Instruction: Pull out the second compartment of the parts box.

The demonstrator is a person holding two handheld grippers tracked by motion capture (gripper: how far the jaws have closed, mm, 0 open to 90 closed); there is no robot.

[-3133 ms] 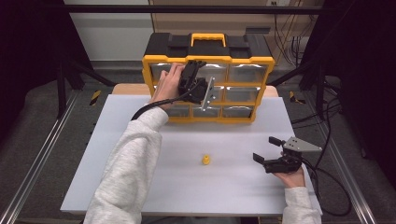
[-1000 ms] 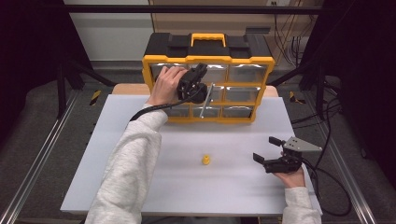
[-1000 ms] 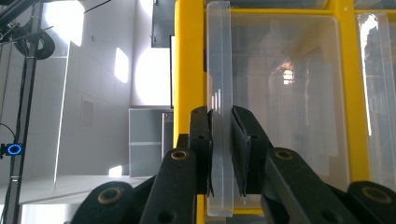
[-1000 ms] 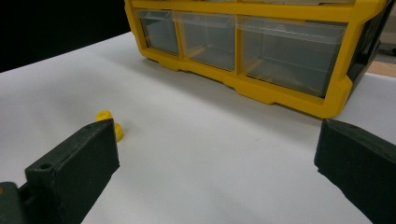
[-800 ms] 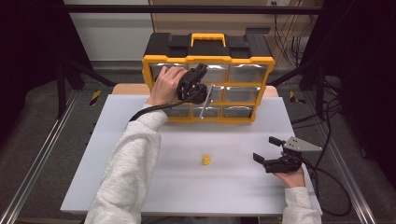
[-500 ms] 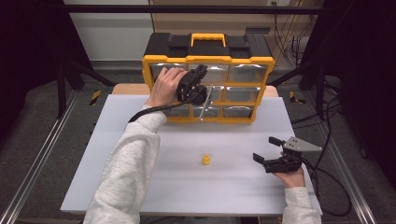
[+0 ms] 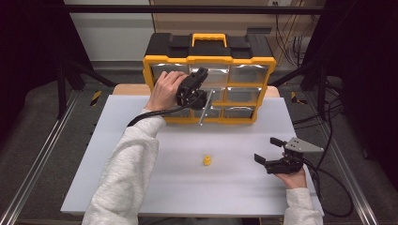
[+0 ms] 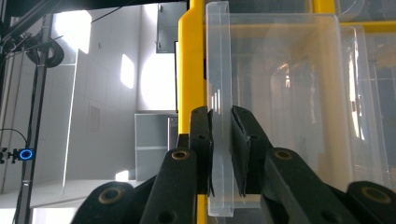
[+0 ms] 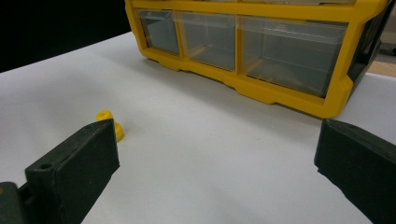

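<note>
**Left gripper easing a clear drawer out of the yellow cabinet**

Since the earliest frame, the left gripper point(image 7: 199, 91) has been shifting slightly on the cabinet front, and the clear drawer point(image 7: 205, 107) it is holding is now sticking out toward the person a little differently; the right gripper point(image 7: 272, 152) has been staying put.

In the high view, the yellow organizer cabinet point(image 7: 209, 60) is standing at twelve o'clock on the white table point(image 7: 141, 187). The left gripper is working at the middle column, with the drawer projecting toward six o'clock. The small yellow piece point(image 7: 207, 161) is lying near the table's middle, well apart from the cabinet, at about nine o'clock from the right gripper, which is resting at four o'clock with its jaws standing wide and holding nothing.

In the left gripper view, the left gripper point(image 8: 223, 154) is clamping its pads on the drawer's point(image 8: 219, 93) thin clear front wall, beside the yellow frame point(image 8: 191, 70).

In the right gripper view, the yellow piece point(image 9: 112, 122) is sitting just past the left-hand jaw, the cabinet point(image 9: 261, 88) beyond at twelve o'clock.

The pull is probably going best straight along the drawer's runners, with a steady pinch and no twisting, since the thin wall could slip or the cabinet could tip forward.
</note>
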